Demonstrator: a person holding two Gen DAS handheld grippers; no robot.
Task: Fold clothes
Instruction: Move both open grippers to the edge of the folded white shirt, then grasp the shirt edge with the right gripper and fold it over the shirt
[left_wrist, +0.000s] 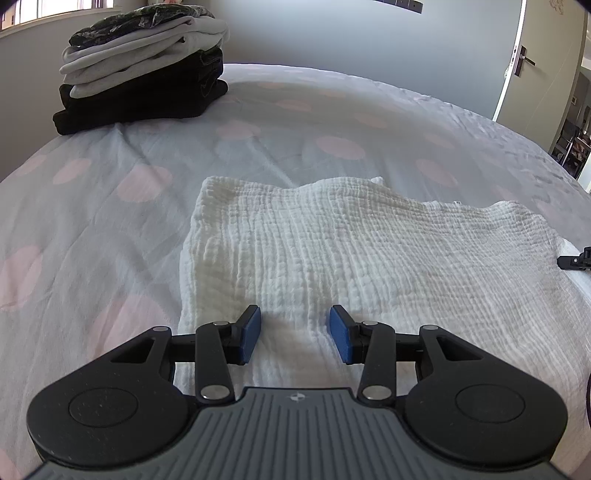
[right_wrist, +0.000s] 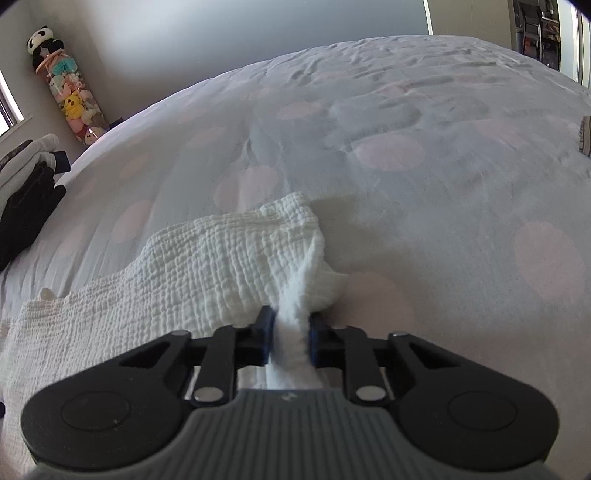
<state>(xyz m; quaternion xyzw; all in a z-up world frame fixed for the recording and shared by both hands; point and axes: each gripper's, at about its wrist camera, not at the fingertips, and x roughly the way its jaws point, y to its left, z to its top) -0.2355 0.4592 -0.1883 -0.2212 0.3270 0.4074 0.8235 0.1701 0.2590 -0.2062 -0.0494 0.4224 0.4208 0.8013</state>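
Only the left wrist view shows the left gripper, its two blue pads standing partly apart with nothing between them, hovering over the near edge of the one white crinkled cloth that lies spread on the bed, whose pale sheet has pink dots. Beyond the cloth, at the bed's far left, sits one stack of folded clothes, dark pieces below, light grey ones in the middle and a patterned one on top. A door with one handle stands open beyond the cloth on the right, and a bit of black gripper linkage shows at the cloth's right end. From the right wrist view, the right gripper is pinched narrow on a bunched corner of the same cloth, which rises into a ridge between the pads. This view alone shows one clear tube of plush toys in the room corner far beyond the cloth, a panda on top.
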